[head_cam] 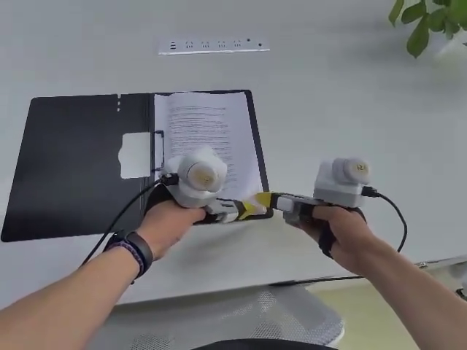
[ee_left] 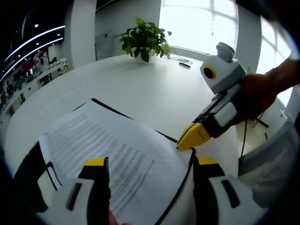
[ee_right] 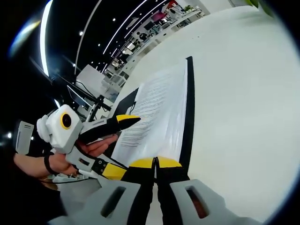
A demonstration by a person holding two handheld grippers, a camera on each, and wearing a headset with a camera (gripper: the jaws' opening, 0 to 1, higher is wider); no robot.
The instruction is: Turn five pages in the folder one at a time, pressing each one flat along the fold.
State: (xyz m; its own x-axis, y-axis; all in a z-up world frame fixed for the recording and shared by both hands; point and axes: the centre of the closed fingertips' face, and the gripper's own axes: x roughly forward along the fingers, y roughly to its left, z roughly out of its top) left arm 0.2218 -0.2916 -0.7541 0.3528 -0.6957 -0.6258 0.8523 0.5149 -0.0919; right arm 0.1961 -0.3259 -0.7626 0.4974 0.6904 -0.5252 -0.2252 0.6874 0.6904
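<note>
Now my left gripper [ee_left: 151, 164] has its jaws open astride the page [ee_left: 93, 136] at five o'clock of the folder [head_cam: 73, 168]; my right gripper [ee_right: 154, 163] jaws are closed.

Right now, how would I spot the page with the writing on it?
Find the big white table, then the open black folder lying on it. The printed page lies on the folder's right half, white with lines of small text, while the left half is black with one blank white card.
</note>
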